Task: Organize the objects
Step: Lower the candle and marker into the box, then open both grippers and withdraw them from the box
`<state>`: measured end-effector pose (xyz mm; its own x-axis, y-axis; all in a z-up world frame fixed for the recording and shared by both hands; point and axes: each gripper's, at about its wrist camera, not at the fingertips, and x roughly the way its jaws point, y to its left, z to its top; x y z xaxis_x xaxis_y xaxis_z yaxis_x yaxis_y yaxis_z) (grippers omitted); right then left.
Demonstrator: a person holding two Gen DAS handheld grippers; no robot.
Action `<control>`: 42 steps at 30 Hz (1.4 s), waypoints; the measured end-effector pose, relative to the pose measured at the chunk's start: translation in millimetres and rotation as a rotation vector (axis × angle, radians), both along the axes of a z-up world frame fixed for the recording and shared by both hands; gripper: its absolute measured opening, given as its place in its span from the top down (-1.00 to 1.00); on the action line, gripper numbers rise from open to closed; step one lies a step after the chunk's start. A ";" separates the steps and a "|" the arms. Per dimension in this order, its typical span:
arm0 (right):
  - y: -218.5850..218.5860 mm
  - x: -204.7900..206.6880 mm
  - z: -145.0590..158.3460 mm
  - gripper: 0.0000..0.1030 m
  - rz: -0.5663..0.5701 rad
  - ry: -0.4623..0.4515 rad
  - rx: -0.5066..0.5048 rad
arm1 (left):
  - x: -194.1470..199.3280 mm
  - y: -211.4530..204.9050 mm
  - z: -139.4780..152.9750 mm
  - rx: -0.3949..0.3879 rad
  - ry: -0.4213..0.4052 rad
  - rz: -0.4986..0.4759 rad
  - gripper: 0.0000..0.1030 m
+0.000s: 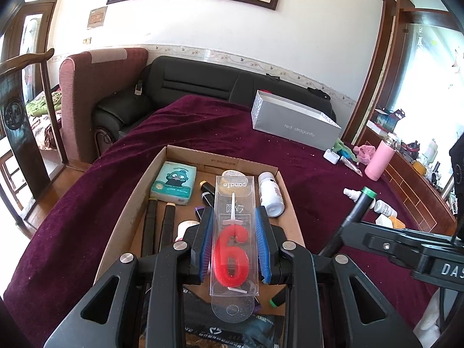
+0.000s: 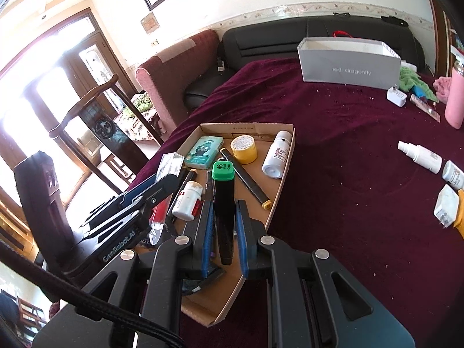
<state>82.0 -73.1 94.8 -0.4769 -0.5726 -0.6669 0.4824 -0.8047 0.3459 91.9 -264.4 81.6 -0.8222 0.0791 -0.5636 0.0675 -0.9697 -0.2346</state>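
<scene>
At my left the maroon tablecloth point(image 1: 72, 203) falls away at the table's edge, just beyond the cardboard tray's point(image 1: 132, 200) left wall. Right of the tray the cloth lies open and bare as far as the scattered bottles.

My left claw point(image 1: 233, 243) is clamped on a clear-cased red number-six candle point(image 1: 232, 249); the blue pads press both long sides of the case. It hangs over the near half of the tray, case pointing toward the far wall.

My right claw point(image 2: 223, 232) is closed tight on a black marker with a green cap point(image 2: 222, 191), cap forward, over the tray's near right part.

Tray contents, left to right: a teal tissue pack point(image 2: 204, 152); a small white pill bottle point(image 2: 187, 200); loose black markers point(image 2: 246, 178); a yellow round tin point(image 2: 244, 148); a white bottle point(image 2: 277, 155) lying against the right wall.

Beyond, at the table's far side, an open grey box point(image 2: 348, 68) stands apart from the tray; I cannot see into it. Farther right, on the cloth: a white spray bottle point(image 2: 420, 156) and a pink tumbler point(image 2: 455, 98).
</scene>
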 end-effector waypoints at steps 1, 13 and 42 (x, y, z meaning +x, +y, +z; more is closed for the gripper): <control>-0.7 -2.4 -1.0 0.75 -0.001 -0.005 0.000 | -2.5 0.6 -0.9 -0.001 -0.004 -0.002 0.55; -13.9 -38.3 -13.0 0.75 -0.018 -0.064 0.010 | -31.3 4.8 -12.5 -0.005 -0.076 -0.005 0.55; -34.5 -102.5 -67.1 0.75 -0.040 -0.280 0.058 | -65.9 11.4 -37.1 -0.025 -0.284 -0.014 0.55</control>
